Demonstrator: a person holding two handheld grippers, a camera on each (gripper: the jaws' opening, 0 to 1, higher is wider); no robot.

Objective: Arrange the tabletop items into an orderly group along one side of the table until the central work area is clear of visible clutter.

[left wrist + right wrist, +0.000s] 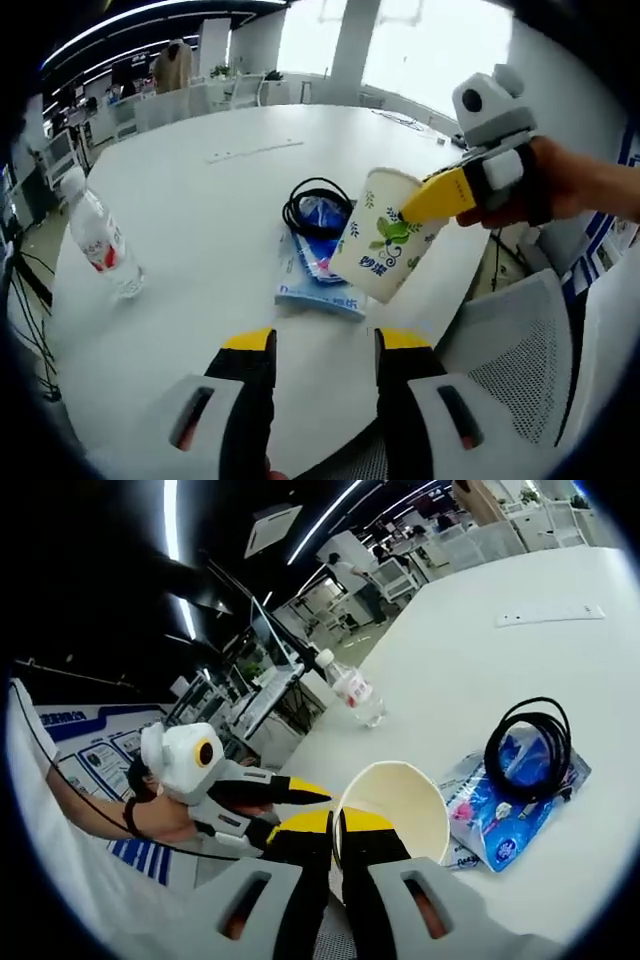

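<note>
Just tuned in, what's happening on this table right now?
The right gripper is shut on the rim of a paper cup, holding it tilted above the white table. The left gripper is open and holds nothing. A water bottle stands apart near one edge; a coiled black cable lies on a blue packet beside the cup.

Bright windows (pixel 420 45), ceiling light strips (pixel 168 520), distant office desks (pixel 150 105), grey mesh chair (pixel 520 360).
</note>
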